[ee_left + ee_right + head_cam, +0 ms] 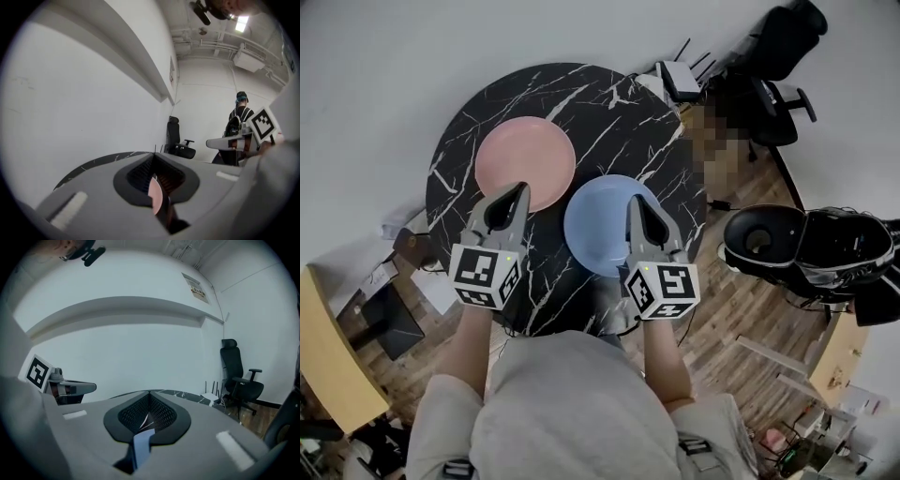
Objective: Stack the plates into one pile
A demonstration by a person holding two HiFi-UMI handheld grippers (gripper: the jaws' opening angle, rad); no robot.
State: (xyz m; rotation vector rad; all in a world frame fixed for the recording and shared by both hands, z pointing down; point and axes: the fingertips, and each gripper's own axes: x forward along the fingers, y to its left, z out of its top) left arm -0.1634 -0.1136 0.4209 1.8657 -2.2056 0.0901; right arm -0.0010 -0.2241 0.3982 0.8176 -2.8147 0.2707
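Two plates lie side by side on a round black marble table (581,98): a pink plate (525,155) on the left and a blue plate (595,234) on the right. My left gripper (517,190) reaches over the pink plate's near rim and is shut on it. A pink sliver of that plate (153,197) shows edge-on between the jaws of the left gripper (153,157). My right gripper (635,204) lies over the blue plate's right side, shut on it. The blue plate (140,446) stands as a strip between the closed jaws of the right gripper (149,392).
A white router (680,80) sits at the table's far right edge. A black office chair (778,66) stands beyond it, and a black round device (759,239) rests on the wooden floor to the right. A person (239,122) stands in the background.
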